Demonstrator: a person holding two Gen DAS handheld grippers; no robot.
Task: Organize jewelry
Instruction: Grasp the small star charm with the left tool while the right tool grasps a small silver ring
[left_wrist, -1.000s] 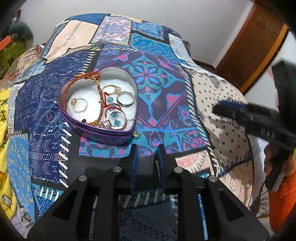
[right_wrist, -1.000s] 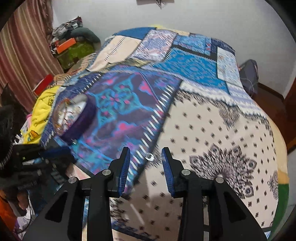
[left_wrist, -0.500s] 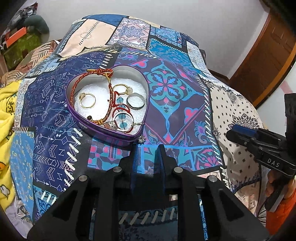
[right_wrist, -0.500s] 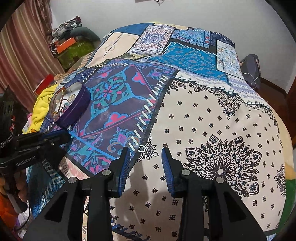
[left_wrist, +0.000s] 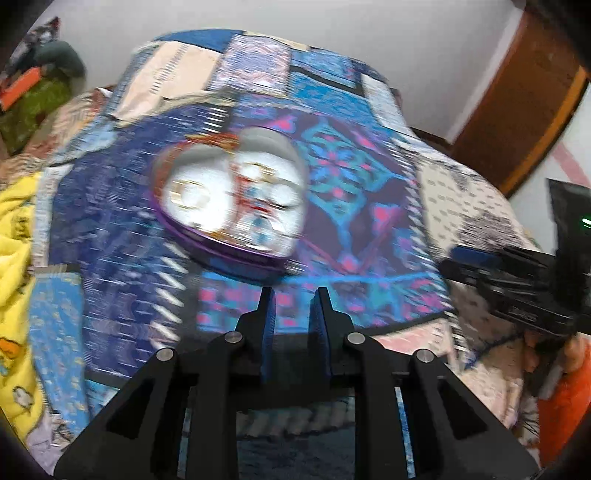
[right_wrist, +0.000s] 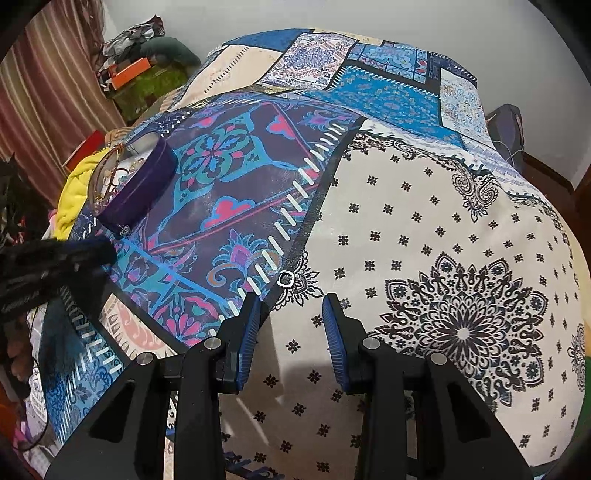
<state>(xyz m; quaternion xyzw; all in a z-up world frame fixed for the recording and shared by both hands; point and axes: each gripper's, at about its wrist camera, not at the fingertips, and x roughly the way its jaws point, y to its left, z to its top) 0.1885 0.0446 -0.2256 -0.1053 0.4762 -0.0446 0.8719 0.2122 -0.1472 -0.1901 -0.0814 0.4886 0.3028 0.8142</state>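
A purple heart-shaped box (left_wrist: 236, 254) with a white lining lies on the patchwork bedspread (left_wrist: 351, 192), holding rings and a red-and-gold bracelet, all blurred here. My left gripper (left_wrist: 294, 299) hovers just in front of the box's tip, open by a narrow gap with only fabric showing between its fingers. In the right wrist view a small silver ring (right_wrist: 285, 278) lies on the bedspread (right_wrist: 406, 221), just ahead of my right gripper (right_wrist: 291, 301), which is open and empty. The box (right_wrist: 136, 188) sits far left there, with a tiny charm (right_wrist: 125, 229) at its tip.
A yellow cloth (right_wrist: 74, 192) is bunched at the bed's left edge. Clutter with an orange box (right_wrist: 129, 72) stands by the striped curtain. A wooden door (left_wrist: 517, 110) is at the right. The other gripper (left_wrist: 509, 280) reaches in from the right, held by a hand.
The left wrist view has gone blurry and the box has drifted a little right in it. The right wrist view swung toward the white patterned patch; the ring stays just ahead of its fingertips.
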